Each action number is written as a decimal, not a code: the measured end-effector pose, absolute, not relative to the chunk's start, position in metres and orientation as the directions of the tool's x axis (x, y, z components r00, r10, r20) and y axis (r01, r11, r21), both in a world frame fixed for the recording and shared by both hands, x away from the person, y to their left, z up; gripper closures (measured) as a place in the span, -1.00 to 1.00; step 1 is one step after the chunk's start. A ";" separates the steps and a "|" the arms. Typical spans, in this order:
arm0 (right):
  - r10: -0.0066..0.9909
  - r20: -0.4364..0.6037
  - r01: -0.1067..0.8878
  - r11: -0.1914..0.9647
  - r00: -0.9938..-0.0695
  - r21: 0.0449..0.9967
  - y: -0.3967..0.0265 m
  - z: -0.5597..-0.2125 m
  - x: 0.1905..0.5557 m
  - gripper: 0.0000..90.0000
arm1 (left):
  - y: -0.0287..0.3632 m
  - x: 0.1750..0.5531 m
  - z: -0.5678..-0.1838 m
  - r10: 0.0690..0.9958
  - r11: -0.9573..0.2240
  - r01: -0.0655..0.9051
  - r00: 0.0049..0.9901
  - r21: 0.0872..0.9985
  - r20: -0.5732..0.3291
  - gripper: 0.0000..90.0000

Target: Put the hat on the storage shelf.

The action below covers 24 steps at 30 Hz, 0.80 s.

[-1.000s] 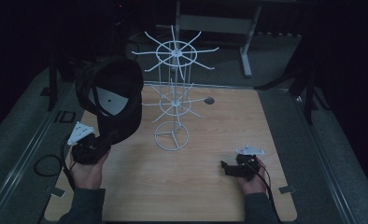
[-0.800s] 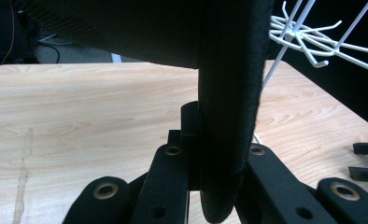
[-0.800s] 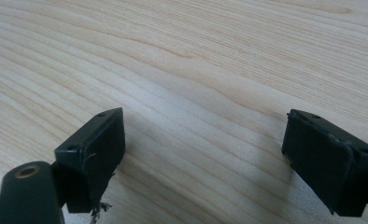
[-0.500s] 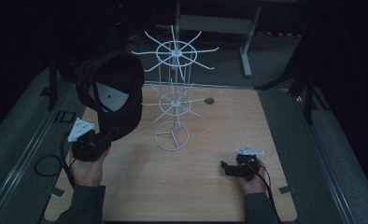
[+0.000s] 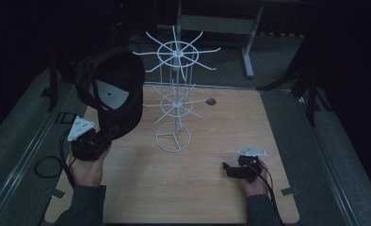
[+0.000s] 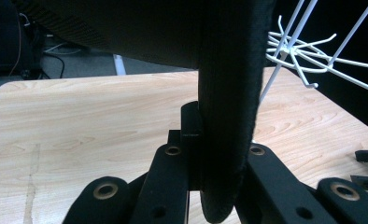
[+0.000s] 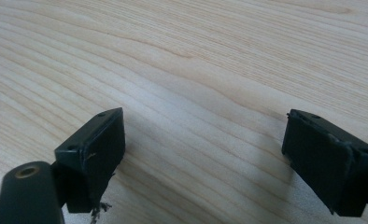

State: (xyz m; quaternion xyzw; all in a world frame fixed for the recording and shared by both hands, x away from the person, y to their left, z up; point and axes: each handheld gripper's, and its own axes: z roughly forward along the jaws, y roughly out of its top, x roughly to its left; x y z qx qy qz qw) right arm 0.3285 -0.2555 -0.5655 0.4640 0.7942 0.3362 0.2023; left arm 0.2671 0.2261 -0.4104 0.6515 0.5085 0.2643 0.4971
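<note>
Setting: pale wooden table (image 5: 141, 188) is seen under dim light, with dark surroundings and a grey metal frame behind.
Step in hand: a black cap (image 5: 112, 94) is being carried toward the white wire rack (image 5: 174, 101), judged to be for hanging on one of its hooks.
Left gripper (image 5: 95, 140): clenched on the cap's brim edge, which is seen pinched between the jaws in the left gripper view (image 6: 229, 140).
Cap's place: held up in the air, left of the rack, apart from it.
Right gripper (image 5: 231, 169): released, jaws spread wide over bare wood, resting low near the table's right front.
Next move: the cap needs to be lifted rightward and its back opening or strap lined up with a free hook tip, without the light rack being knocked.
Count: one cap, one rack with two tiers of hooks, two grippers.
</note>
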 end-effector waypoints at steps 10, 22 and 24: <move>0.874 -0.008 0.602 0.342 -0.487 0.721 -0.255 -0.566 0.328 -0.71 | 0.226 0.269 -0.405 0.928 0.006 0.391 0.342 0.921 -0.151 0.92; 0.873 -0.009 0.602 0.343 -0.487 0.721 -0.255 -0.566 0.328 -0.71 | 0.225 0.272 -0.400 0.933 -0.009 0.385 0.334 0.923 -0.130 0.92; 0.873 -0.009 0.601 0.343 -0.487 0.722 -0.255 -0.566 0.329 -0.71 | 0.226 0.273 -0.399 0.935 -0.013 0.386 0.332 0.922 -0.126 0.92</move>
